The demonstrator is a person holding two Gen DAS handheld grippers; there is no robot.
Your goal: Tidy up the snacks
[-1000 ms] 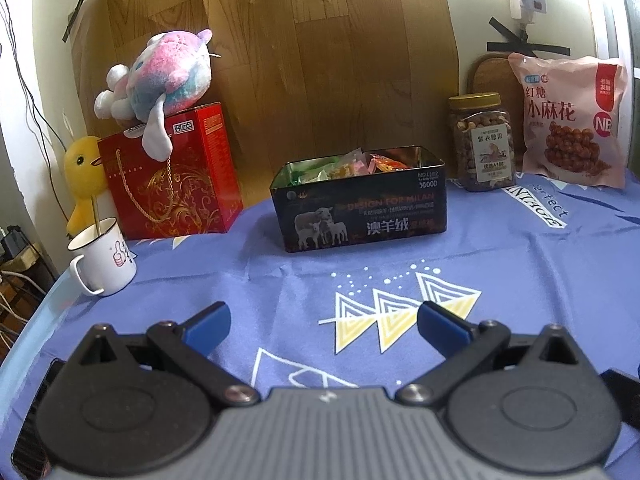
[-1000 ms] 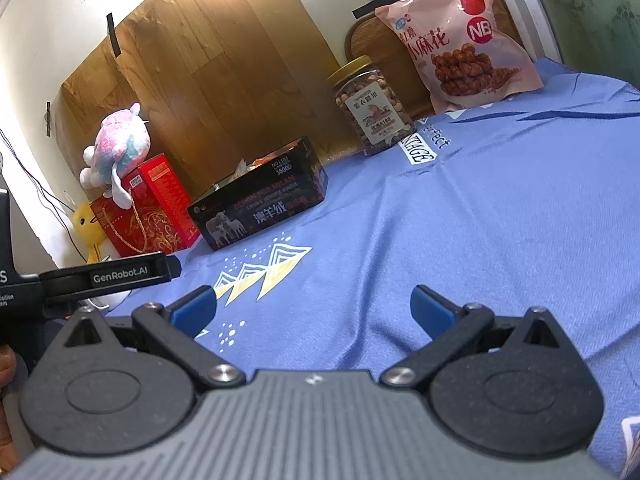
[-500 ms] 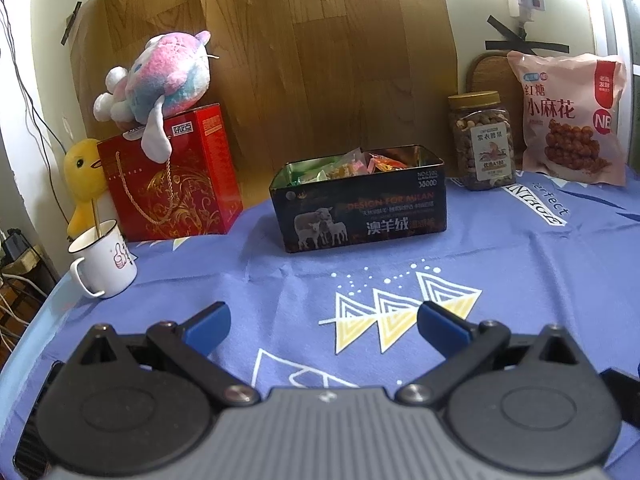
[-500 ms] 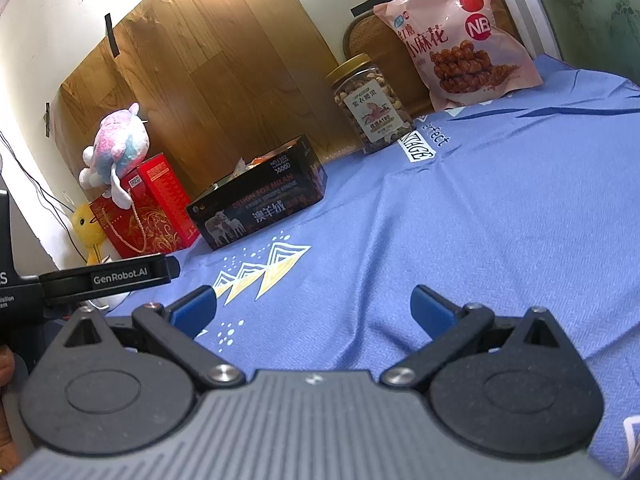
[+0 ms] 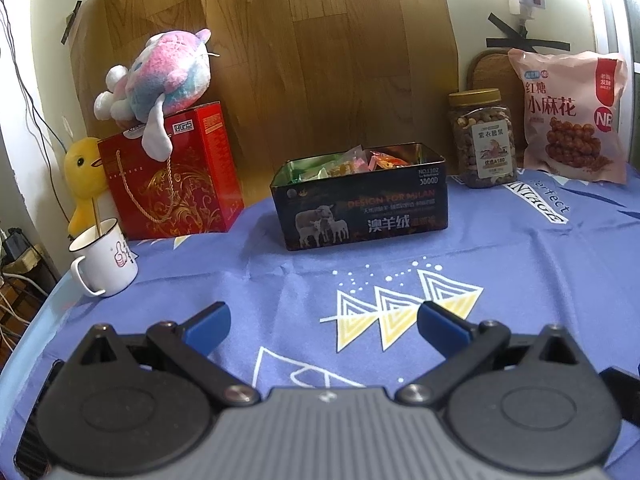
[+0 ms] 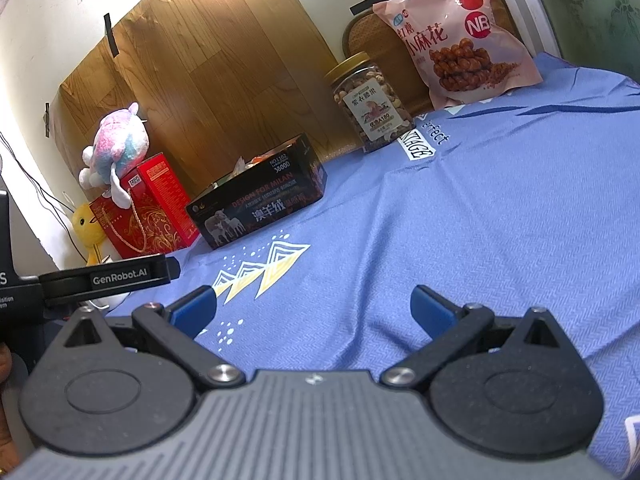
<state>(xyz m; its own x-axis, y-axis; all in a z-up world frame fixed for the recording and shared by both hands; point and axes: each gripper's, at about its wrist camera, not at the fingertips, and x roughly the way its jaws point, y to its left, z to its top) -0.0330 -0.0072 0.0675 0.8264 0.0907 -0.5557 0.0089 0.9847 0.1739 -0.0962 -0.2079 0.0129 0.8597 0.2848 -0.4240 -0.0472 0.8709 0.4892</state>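
- Holding both tongs spread and empty: left gripper (image 5: 322, 320), right gripper (image 6: 314, 306), low over the blue cloth (image 6: 500, 208).
- Snack tin (image 5: 362, 210) at 12 o'clock from your left, already filled.
- Nut jar (image 5: 482, 138) and pink snack bag (image 5: 570, 118) at 1–2 o'clock, by the wall.
- Looks like an approach step; next, probably reach your right tongs to the jar, squarely on its body.

Bare cloth lay ahead of the left claw (image 5: 322, 326); the open tin (image 5: 362, 204) stood beyond, mug (image 5: 106, 260) far left.
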